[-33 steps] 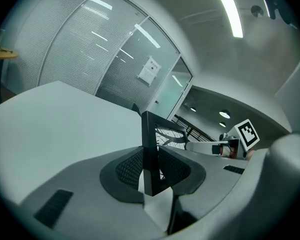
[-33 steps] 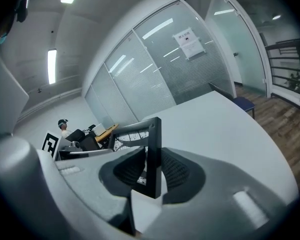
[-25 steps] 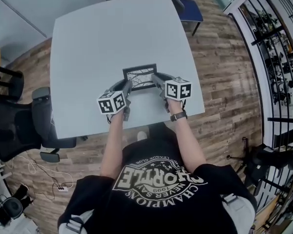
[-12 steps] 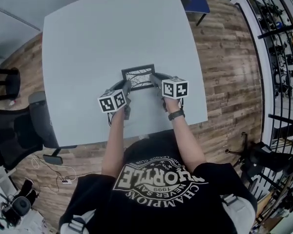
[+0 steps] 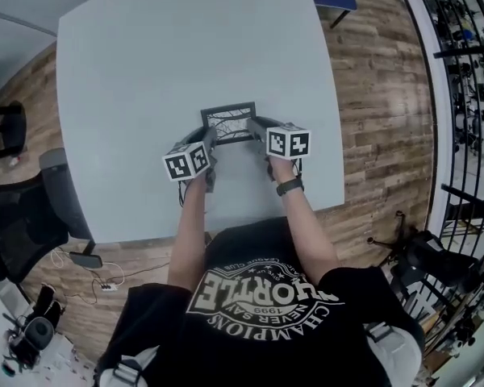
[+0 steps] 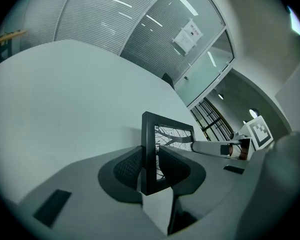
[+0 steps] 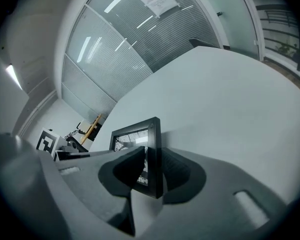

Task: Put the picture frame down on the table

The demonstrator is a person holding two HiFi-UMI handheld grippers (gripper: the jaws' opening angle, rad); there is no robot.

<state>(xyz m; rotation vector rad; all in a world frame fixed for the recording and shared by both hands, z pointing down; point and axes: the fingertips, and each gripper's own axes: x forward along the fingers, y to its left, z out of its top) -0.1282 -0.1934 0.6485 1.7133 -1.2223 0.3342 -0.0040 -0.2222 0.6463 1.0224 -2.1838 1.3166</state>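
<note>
black, thin-railed picture frame [image 5: 230, 124], rectangular, with a branch-pattern print, is held upright low over the pale grey matt table [image 5: 145, 71], towards its near edge; contact with the top cannot be confirmed. left gripper [image 6: 150, 165] is clamped on one side rail, right gripper [image 7: 152, 171] on the other, ribbed pads gripping narrow, smooth edges. risk: an uneven release could tip the frame onto its face.
</note>
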